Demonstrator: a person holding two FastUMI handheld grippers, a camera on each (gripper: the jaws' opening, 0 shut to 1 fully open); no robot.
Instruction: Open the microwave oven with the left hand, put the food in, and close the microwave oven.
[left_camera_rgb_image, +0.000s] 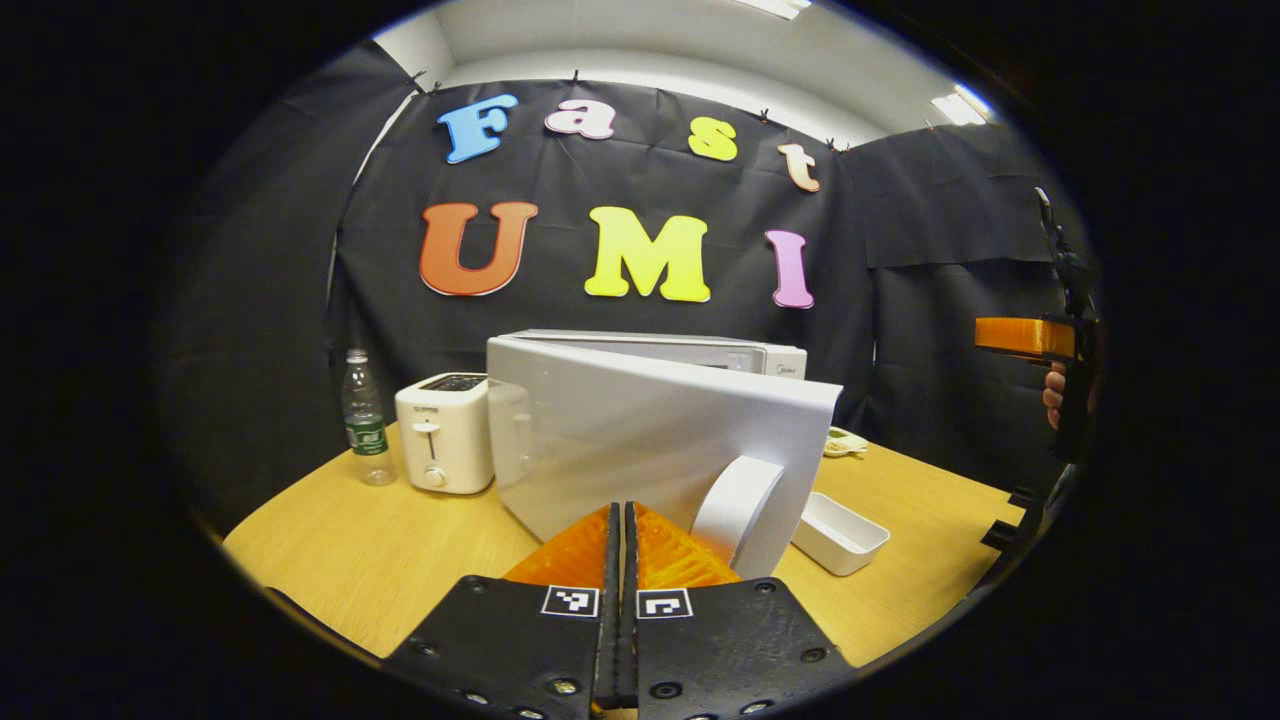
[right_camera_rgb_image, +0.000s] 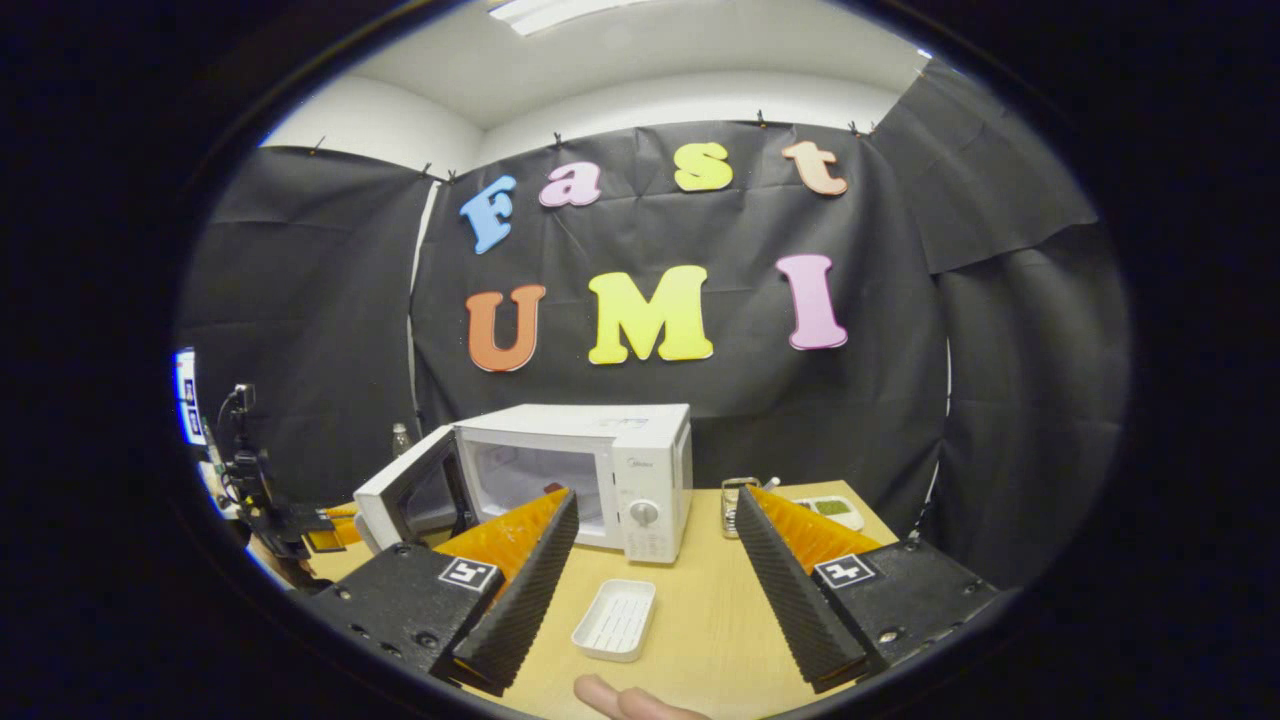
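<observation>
Right gripper view: fingers (right_camera_rgb_image: 530, 580) wide apart, empty, above white tray (right_camera_rgb_image: 615, 620).

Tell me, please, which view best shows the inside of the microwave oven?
The right gripper view: the microwave oven faces it with its door swung open, exposing the cavity. The left gripper view sees only the door's white outer face and the oven's top.
</observation>
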